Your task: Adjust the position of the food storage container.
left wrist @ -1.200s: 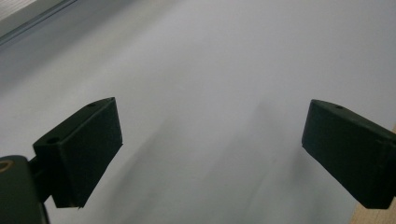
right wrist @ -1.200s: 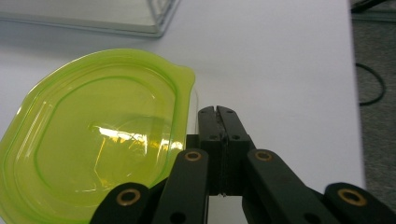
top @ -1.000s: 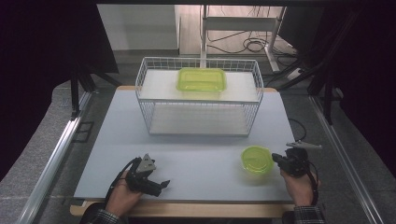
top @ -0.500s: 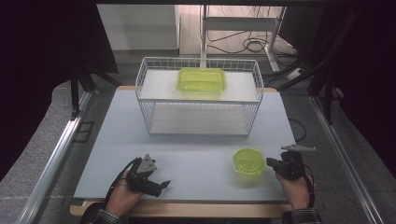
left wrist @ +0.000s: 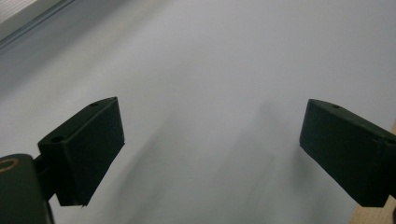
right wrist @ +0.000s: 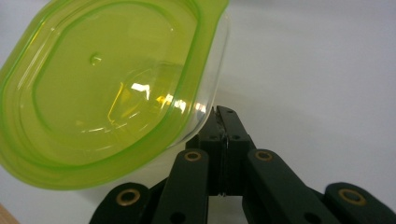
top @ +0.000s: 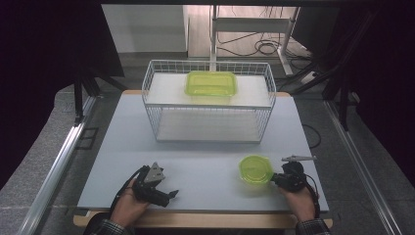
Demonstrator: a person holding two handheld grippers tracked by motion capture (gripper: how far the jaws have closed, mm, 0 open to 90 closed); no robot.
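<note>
A pale grey table stands in a dim room with dark curtains at both sides and cables on the floor beyond. On it are one white wire basket at the far middle, holding one green rectangular tub, and one small round green tub at the near right. The right tongs are clenched on that round tub's rim, the tub just left of them, while the left tongs lie released at the near left, well apart from it.
</note>
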